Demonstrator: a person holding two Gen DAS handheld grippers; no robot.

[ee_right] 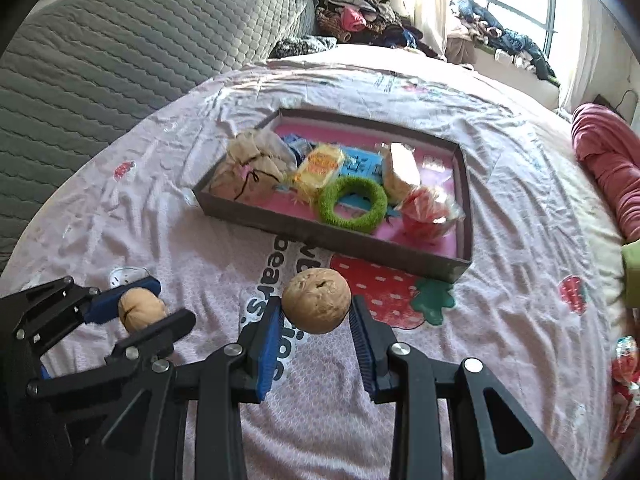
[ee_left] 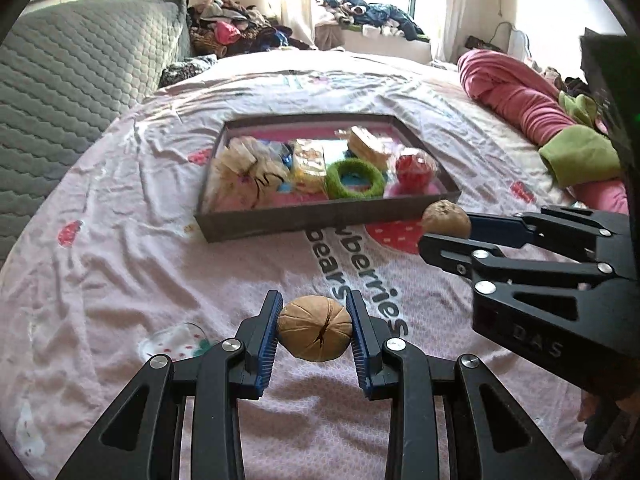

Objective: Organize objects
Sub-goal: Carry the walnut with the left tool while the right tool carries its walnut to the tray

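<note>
Left gripper (ee_left: pixel 314 330): clamped on a walnut (ee_left: pixel 315 328) above the pink bedsheet (ee_left: pixel 120 280). Right gripper (ee_right: pixel 316 312): clamped on a second walnut (ee_right: pixel 317 300). Tray (ee_right: pixel 320 236) beyond, holding a green ring (ee_right: pixel 352 206)

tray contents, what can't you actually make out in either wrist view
- Tray: items behind the green ring and beige pouch overlap; blue things beneath are mostly covered, both views.
- Yellow packets: print too blurred to read.
- Red wrapped item: glare hides what it is.
- Bedsheet lettering: partly hidden by right gripper and its walnut.
</note>
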